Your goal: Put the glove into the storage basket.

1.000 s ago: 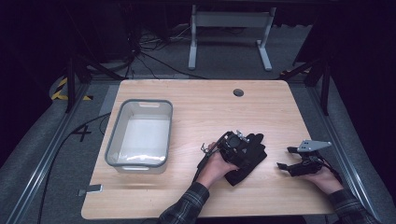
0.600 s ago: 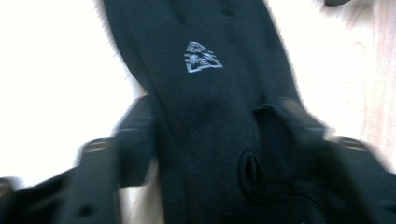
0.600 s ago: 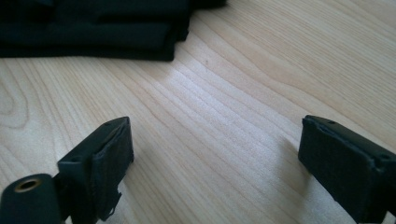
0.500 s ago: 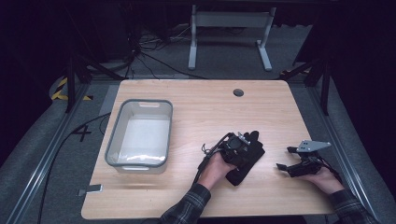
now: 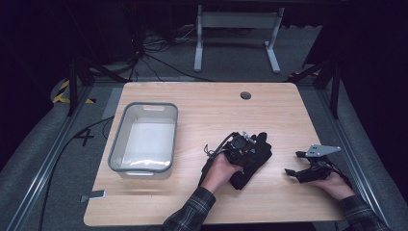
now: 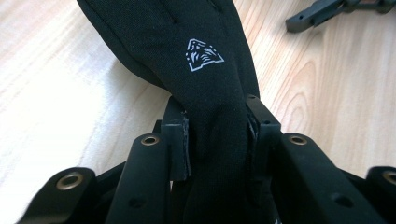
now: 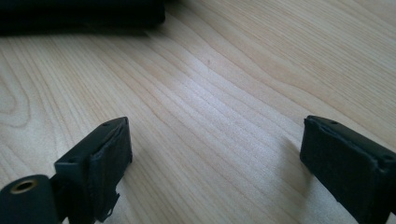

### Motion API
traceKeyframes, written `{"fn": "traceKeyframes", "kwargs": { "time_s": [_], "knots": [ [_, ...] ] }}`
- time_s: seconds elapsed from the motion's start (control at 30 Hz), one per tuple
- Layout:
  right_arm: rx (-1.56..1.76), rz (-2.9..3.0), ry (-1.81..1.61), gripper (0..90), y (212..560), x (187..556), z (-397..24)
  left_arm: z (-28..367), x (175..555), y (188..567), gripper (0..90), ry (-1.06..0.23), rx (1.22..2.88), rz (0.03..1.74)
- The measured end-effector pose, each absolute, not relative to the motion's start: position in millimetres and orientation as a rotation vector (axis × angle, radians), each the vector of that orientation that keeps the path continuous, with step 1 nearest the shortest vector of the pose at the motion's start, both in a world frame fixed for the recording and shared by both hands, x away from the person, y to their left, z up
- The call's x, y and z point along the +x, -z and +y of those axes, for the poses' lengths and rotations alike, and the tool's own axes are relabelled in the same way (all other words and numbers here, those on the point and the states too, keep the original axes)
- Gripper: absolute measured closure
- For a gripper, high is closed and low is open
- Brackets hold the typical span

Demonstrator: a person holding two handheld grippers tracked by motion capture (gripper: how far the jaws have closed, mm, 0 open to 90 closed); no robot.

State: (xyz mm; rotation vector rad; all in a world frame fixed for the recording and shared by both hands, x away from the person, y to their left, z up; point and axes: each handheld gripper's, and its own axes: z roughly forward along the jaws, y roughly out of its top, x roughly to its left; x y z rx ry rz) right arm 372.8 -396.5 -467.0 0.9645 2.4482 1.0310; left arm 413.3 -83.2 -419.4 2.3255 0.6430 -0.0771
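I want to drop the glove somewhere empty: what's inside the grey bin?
The grey bin looks empty: only its pale floor shows. The strip just behind its near wall is hidden.

Count on the light wooden table (image 5: 202, 103): one table, with one round dark grommet hole (image 5: 246, 95) near its far edge.

Black fabric glove (image 5: 252, 156): one (one white triangular logo (image 6: 203, 54) on it, seen in the left gripper view).

Clear plastic rectangular bin with grey rim (image 5: 144, 138): one.

Black two-jaw hand-held grippers: two, the left gripper (image 5: 239, 147) and the right gripper (image 5: 308, 166).

Hands: two. Plaid sleeves: two.

White metal stand (image 5: 236, 33) on the floor beyond: one.
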Motion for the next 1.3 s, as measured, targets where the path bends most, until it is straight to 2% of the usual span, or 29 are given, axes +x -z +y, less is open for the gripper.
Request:
{"fn": "traceKeyframes", "kwargs": {
  "time_s": [0.5, 0.8, 1.3],
  "knots": [
    [0.964, 2.449, -1.031, 9.5, 467.0, 372.8, -396.5, -50.9, 419.1, 376.9, 67.3, 0.011, 2.296, 0.682],
    [0.963, 2.449, -1.031, 9.5, 467.0, 372.8, -396.5, -17.9, 424.1, 353.2, 67.2, -0.065, 2.278, 0.741],
    [0.963, 2.449, -1.031, 9.4, 467.0, 372.8, -396.5, 47.1, 426.2, 337.1, 67.3, -0.169, 2.221, 0.877]
  ]
}}
